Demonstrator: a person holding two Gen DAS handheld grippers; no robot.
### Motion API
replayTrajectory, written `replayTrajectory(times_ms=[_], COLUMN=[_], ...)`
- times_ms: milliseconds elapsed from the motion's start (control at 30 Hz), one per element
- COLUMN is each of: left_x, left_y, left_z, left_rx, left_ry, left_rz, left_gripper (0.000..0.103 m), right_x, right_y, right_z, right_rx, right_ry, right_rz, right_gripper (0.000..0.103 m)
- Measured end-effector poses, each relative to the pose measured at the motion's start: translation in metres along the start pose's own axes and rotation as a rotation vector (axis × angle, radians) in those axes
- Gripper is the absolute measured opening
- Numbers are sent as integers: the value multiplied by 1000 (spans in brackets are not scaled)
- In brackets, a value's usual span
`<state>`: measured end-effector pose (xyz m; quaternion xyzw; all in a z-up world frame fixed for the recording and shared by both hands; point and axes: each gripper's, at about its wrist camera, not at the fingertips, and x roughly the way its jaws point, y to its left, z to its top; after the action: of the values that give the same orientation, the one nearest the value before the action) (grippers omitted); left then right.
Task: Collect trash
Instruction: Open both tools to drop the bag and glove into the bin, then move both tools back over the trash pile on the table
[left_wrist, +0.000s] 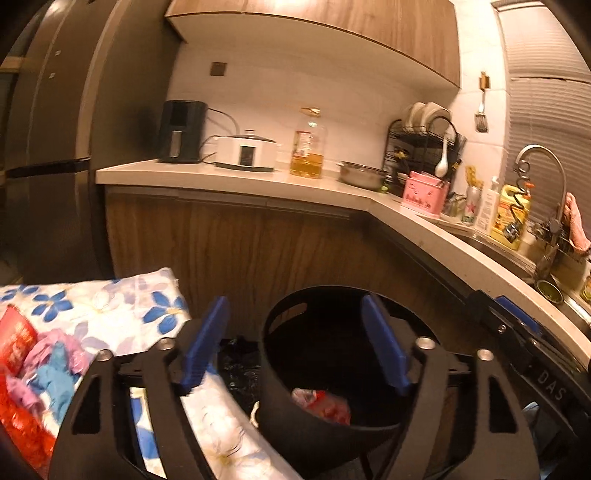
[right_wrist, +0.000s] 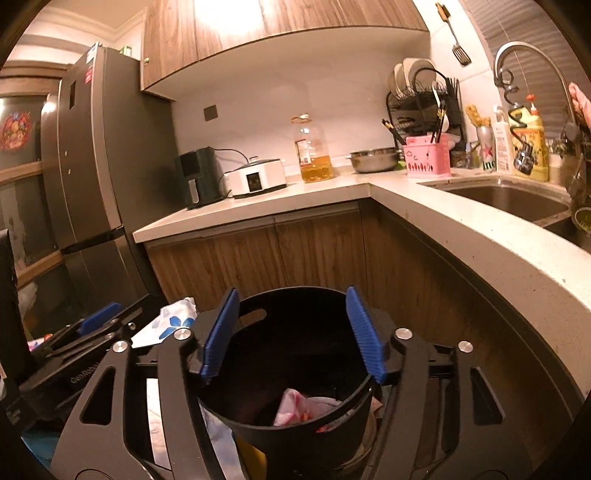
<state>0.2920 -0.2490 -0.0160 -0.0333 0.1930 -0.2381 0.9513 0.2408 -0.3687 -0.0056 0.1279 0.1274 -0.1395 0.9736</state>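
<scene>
Trash on the left: crumpled red, pink and blue scraps (left_wrist: 37, 365) are lying on the floral cloth (left_wrist: 122, 310) at the left edge of the left wrist view, well apart from the bin.
Left gripper (left_wrist: 295, 347): it is hanging with its jaws standing open and nothing between them; one blue pad is over the cloth's edge, the other over the bin's mouth.
Bin (left_wrist: 280, 398): the black round bin is standing low in front of the wooden cabinets, beside the cloth, below the desk edge.
Trash in the bin: a crumpled red-and-pink wrapper (left_wrist: 325, 400) is lying at the bottom.
Right gripper (right_wrist: 291, 332): it is hovering over the bin's mouth, jaws apart and gripping nothing, pads on either side of the opening.
Desk (right_wrist: 461, 218): it is carrying appliances, an oil bottle (right_wrist: 314, 151) and a dish rack, none of them looking like trash.
Step in hand, as judged: both drops seem done, so the left gripper is best placed to go for the scraps.
Doing it well: approaching with jaws wide, pinching one scrap through its bulk and not the cloth under it, then lifting clear before crossing the rim.
</scene>
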Motion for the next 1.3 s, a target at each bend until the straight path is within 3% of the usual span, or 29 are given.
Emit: replayTrajectory(times_ms=[67, 333, 667, 1067, 1300], left_x=[-8, -46, -97, -163, -191], left_y=[6, 30, 62, 117, 142], left_z=[-3, -14, -26, -46, -51], left_rx=[-9, -27, -87, -79, -106], left_ry=[-1, -12, -28, -52, -52], left_rz=[33, 156, 205, 446, 498], left_gripper=[82, 87, 88, 88, 88], right_x=[-4, -28, -58, -83, -94], right_y=[5, 31, 64, 124, 160], right_z=[-1, -7, -19, -50, -61], right_rx=[-11, -53, -77, -89, -114], right_ry=[-3, -28, -59, -46, -34], right_rz=[6, 10, 28, 108, 160], right_gripper=[66, 76, 77, 77, 77])
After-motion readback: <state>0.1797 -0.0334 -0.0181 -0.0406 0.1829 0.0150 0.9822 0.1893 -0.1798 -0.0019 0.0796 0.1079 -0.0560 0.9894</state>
